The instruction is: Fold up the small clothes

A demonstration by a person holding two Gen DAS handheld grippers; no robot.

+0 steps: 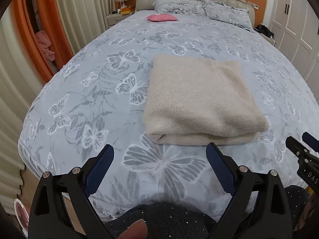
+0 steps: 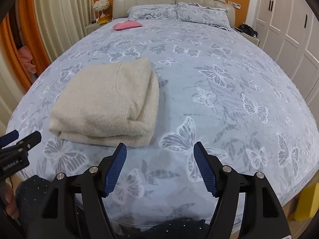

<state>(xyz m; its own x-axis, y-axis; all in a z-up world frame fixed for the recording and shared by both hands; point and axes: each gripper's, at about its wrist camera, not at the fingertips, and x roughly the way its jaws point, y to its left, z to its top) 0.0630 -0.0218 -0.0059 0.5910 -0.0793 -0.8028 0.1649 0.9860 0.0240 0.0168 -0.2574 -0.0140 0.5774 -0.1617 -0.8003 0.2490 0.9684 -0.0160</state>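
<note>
Left wrist view shows the left gripper [image 1: 160, 152] with its jaws spread wide and nothing between them, only butterfly-print bedcover [image 1: 95, 99] below. Just beyond its right finger lies the near folded edge of the beige sweater [image 1: 201, 99], close but apart from the blue pads. The right gripper [image 2: 160, 150] also stands with jaws apart and empty, the sweater's near right corner just left of its left finger, not touched. The garment sits as a thick, squared bundle toward the near side of the bed, layers stacked and the right side bulging a little where the folds turn. Far off near the pillows [image 1: 201, 9] rests a small pink item [image 1: 161, 17].

By the look of it the fold is done or nearly so. The risk now, I judge, is a finger snagging the fuzzy knit or nudging the near edge, which would drag the top layer and spill the stack; a one-sided grab could also let the loose right folds slide open.
</note>
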